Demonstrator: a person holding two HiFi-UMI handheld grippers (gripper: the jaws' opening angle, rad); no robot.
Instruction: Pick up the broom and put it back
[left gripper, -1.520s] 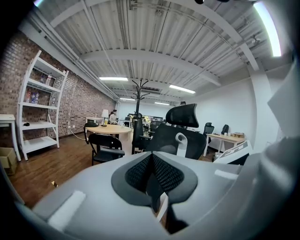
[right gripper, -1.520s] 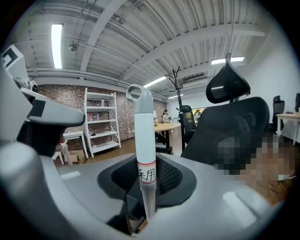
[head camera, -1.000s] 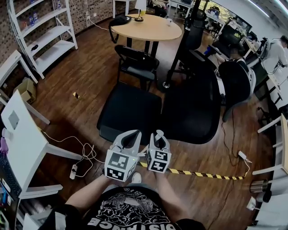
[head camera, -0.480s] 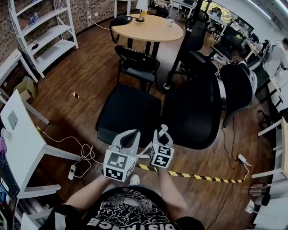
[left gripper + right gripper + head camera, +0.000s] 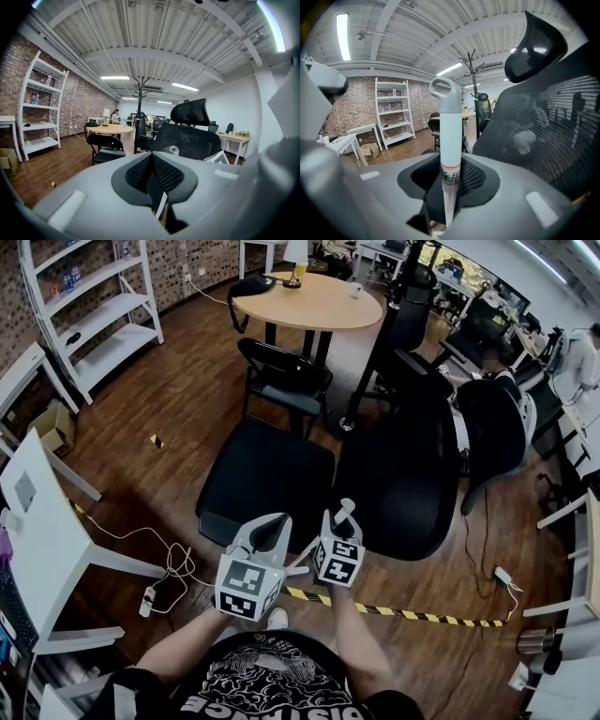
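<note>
Currently carry step, by my read: pick-up looks done, put-back not yet. Right tongs clamped on broom handle, handle upright, loop end poking above pads. Same handle shows at lower centre of head view. Broom head out of sight. Left tongs pressed together, nothing clearly held. Black office chair right ahead, centre frame. Next move likely needs firm grip, handle steered clear of chair, storage spot found; none identifiable here.
</note>
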